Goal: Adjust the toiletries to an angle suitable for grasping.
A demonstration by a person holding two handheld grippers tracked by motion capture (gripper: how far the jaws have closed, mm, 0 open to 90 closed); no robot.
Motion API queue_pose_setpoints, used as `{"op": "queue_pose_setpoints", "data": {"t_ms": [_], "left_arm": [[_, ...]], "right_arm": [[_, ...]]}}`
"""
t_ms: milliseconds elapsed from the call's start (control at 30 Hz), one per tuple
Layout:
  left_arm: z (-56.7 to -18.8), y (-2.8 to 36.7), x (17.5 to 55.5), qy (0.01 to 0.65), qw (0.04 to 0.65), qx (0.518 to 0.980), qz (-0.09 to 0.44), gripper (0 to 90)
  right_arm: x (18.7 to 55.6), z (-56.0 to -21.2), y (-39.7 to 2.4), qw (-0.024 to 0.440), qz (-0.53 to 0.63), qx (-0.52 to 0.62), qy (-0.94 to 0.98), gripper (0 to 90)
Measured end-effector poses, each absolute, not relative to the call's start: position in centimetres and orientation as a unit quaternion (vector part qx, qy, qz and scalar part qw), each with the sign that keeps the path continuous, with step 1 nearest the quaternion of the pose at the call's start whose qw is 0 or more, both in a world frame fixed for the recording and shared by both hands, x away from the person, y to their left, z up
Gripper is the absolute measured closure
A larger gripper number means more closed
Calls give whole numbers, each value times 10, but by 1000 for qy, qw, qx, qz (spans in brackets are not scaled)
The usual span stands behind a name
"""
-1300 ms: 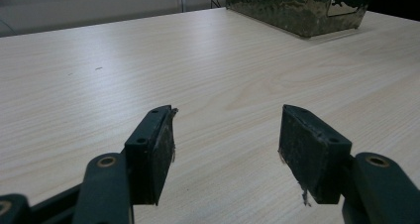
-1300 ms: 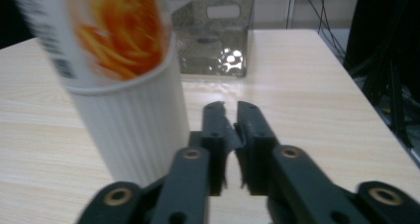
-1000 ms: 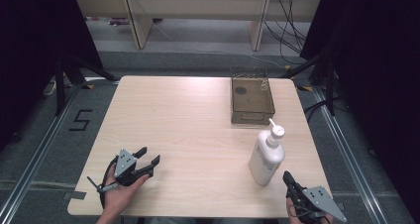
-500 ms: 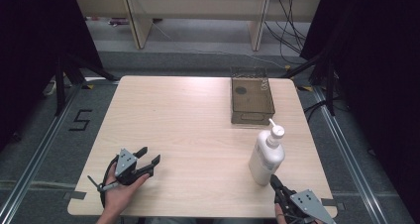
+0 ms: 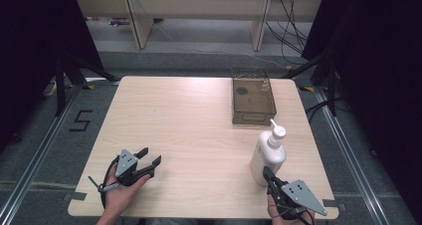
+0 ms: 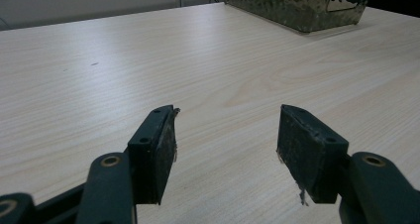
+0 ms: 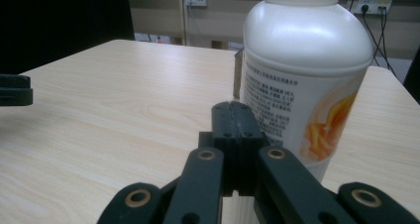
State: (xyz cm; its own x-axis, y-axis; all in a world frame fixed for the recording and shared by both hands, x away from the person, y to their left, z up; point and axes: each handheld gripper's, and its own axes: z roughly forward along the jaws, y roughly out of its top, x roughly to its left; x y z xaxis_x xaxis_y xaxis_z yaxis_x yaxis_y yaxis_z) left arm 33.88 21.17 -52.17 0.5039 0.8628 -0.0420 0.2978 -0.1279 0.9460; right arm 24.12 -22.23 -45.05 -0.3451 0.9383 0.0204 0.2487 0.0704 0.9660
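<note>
Looking down from the high view, we logged the pale wood tabletop (image 5: 199, 130) first, as the largest thing in frame, with grey floor and dark curtains round it. A dark translucent bin (image 5: 252, 96) stood at the far right part of the tabletop, well apart from both hands. Nearer the person, on the right side, a white pump bottle (image 5: 267, 155) stood upright, its nozzle pointing up and away; in the right gripper view its printed label with an orange picture faced the camera. The right hand-held gripper (image 5: 266, 172) lay low at the near right edge, its tips just beside the base of the bottle; we could not tell whether they touched it. Its jaws were closed flat against each other with nothing between them, as the right gripper view showed. The left hand-held gripper (image 5: 151, 157) sat at the near left of the tabletop in the person's left hand (image 5: 121, 191), far from the bottle. Its jaws stood apart, with bare wood between them in the left gripper view.
</note>
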Motion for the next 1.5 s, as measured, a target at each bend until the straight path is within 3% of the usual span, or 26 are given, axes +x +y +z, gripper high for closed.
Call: {"op": "queue_pose_setpoints", "data": {"t_ms": [600, 900, 1500], "left_arm": [[-522, 211, 339, 411, 513, 701, 275, 392], [-522, 211, 339, 410, 513, 702, 276, 392], [-522, 210, 339, 407, 515, 702, 276, 391]], "right_arm": [[251, -451, -226, 335, 500, 476, 641, 900], [260, -448, -244, 365, 482, 486, 631, 900], [274, -448, -258, 373, 470, 512, 614, 900]]}}
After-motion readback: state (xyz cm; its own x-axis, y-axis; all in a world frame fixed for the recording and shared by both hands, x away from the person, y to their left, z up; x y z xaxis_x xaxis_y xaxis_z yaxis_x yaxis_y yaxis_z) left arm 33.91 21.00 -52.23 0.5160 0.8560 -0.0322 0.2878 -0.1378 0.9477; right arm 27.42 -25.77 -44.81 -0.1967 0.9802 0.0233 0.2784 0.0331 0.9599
